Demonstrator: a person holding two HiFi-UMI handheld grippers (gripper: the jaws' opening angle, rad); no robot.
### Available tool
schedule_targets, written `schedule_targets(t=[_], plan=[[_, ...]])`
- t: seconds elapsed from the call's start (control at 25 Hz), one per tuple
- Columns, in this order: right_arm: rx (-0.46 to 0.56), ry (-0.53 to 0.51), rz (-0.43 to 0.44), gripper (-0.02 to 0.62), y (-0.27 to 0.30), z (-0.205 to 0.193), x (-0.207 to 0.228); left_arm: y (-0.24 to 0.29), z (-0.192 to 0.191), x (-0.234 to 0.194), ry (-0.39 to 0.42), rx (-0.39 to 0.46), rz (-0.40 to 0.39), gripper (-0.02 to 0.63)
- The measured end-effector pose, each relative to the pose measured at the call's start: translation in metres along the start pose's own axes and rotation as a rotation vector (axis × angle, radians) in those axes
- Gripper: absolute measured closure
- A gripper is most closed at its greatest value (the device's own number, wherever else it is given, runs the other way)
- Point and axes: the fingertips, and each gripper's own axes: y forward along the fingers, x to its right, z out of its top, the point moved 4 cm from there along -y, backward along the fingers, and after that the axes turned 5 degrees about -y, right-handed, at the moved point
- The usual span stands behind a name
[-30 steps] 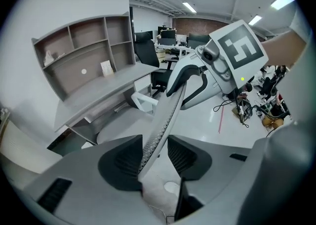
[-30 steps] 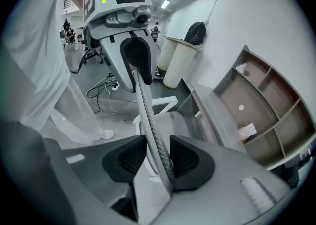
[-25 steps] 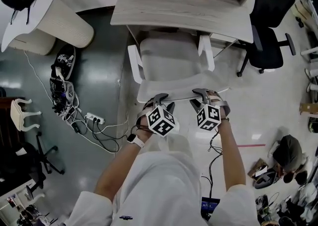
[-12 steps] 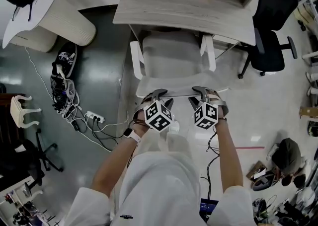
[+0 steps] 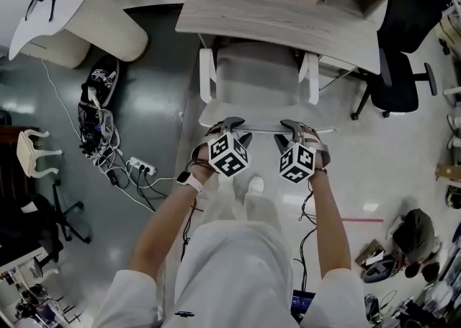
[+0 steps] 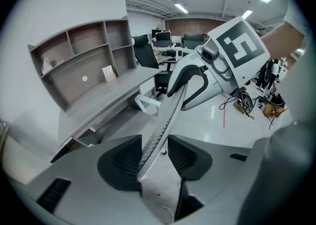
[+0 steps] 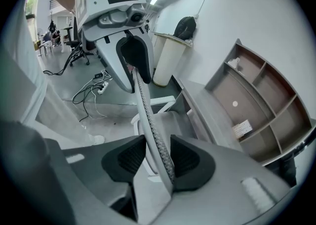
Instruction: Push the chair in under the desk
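Both claws are clamped on the top edge of the chair's back here. The left claw (image 5: 230,126) and right claw (image 5: 292,128) sit side by side, each pinching the thin mesh rim between its pads (image 7: 129,158). The chair (image 5: 257,78) faces the bench (image 5: 288,16), seat front tucked under its edge, white armrests (image 5: 207,78) poking out.

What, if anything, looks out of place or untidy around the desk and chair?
A tangle of cables with a power strip sprawls loose on the floor left of the chair; otherwise nothing stands out.
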Motion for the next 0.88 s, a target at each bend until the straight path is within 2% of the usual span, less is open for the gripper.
schedule_targets(t=[0.2, 0.48, 0.64, 0.88], plan=[[-0.010, 0.015, -0.007, 0.431, 0.012, 0.012, 0.010, 0.001, 0.002, -0.021, 0.020, -0.013, -0.007, 0.442], [-0.046, 0.046, 0.020, 0.439, 0.029, 0.027, 0.024, 0.004, 0.001, -0.049, 0.058, 0.011, -0.005, 0.440], [-0.098, 0.079, 0.051, 0.437, 0.031, 0.029, 0.024, 0.002, -0.001, -0.051, 0.077, 0.020, -0.022, 0.442], [-0.099, 0.091, 0.034, 0.442, 0.029, 0.033, 0.013, 0.000, -0.007, -0.050, 0.108, 0.021, -0.026, 0.442]])
